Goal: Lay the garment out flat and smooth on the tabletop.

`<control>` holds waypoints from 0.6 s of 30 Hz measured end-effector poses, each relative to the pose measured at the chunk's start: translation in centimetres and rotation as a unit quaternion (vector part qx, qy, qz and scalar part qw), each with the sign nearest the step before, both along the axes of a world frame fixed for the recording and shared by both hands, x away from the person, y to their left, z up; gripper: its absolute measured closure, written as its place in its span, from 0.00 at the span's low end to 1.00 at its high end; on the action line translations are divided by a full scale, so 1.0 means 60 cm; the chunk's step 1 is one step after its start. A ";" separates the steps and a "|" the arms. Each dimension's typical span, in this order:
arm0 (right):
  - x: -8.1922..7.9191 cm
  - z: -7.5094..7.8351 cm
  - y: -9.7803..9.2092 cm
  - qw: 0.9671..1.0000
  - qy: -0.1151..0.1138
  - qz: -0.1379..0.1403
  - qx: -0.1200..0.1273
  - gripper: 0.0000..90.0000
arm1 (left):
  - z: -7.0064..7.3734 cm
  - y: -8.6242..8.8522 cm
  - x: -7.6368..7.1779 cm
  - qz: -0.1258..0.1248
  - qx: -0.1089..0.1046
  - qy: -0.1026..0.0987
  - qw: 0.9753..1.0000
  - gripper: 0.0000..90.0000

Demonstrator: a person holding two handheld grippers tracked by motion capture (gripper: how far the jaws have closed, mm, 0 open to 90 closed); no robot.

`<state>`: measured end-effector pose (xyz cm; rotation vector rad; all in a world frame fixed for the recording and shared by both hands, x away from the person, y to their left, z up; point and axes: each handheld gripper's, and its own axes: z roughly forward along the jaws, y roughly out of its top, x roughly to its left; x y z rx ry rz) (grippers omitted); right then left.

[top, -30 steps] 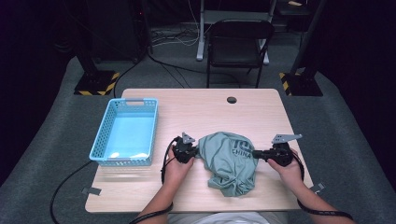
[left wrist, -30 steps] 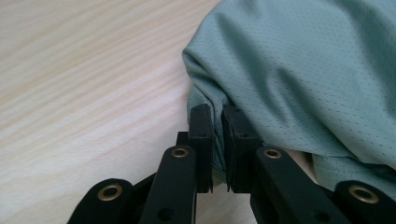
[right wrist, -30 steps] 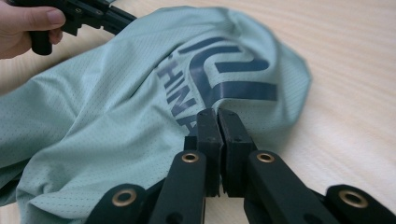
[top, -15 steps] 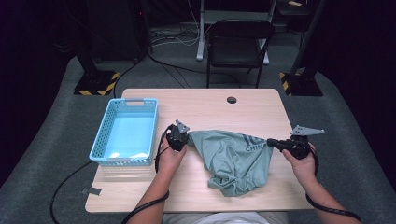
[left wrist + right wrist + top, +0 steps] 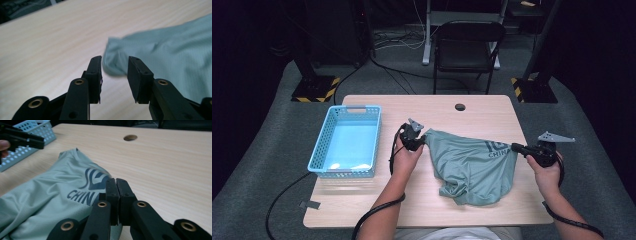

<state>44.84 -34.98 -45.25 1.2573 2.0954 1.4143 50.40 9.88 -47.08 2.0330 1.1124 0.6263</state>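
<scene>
- Shirt (image 5: 472,167), grey-green with dark "CHINA" print, lies on the counter (image 5: 462,120) between my two hands, top edge pulled out sideways, lower part bunched toward me.
- My right tool (image 5: 518,148): jaws pressed together on the shirt's right edge, cloth pinched right beside the print, as the right gripper view shows (image 5: 117,185).
- My left tool (image 5: 419,141): jaws apart at a narrow gap, nothing between them. In the left gripper view (image 5: 114,65) the shirt's left corner (image 5: 113,63) sits just ahead of the gap, slightly to its right and past the tips, not inside.
- Key relation: the shirt's long axis runs left-right across the counter, straight from one tool to the other. Left tool points right at the near corner, right tool points left at its own end.
- Left hand (image 5: 407,155) is the nearer one to the free corner. I judge the next move is a short push forward to get that corner between the jaws, then close.
- Risk, as a guess: corner is thin and flat on the counter, so the lower jaw may slide over it.
- Blue basket (image 5: 346,141) sits well left of the shirt, beyond my left hand.
</scene>
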 end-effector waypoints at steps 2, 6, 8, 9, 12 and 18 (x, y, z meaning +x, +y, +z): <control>0.001 -0.004 -0.005 1.000 0.007 -0.006 -0.001 0.98 | -0.006 0.003 -0.010 -0.005 -0.007 0.010 1.000 0.70; 0.001 -0.007 -0.004 1.000 0.011 -0.016 -0.018 0.85 | -0.020 0.002 -0.041 -0.035 -0.023 0.043 0.998 0.70; -0.001 -0.006 0.004 0.999 0.002 -0.020 -0.024 0.77 | -0.025 -0.002 -0.055 -0.050 -0.024 0.052 0.997 0.69; -0.002 -0.006 0.008 0.999 -0.001 -0.020 -0.029 0.75 | -0.027 -0.005 -0.063 -0.060 -0.024 0.056 0.996 0.69; -0.004 -0.010 0.028 0.999 0.001 0.000 -0.035 0.71 | -0.037 -0.014 -0.082 -0.086 -0.039 0.074 0.993 0.69; -0.005 -0.032 0.073 0.997 0.019 0.050 -0.060 0.67 | -0.056 -0.039 -0.102 -0.117 -0.034 0.094 0.988 0.67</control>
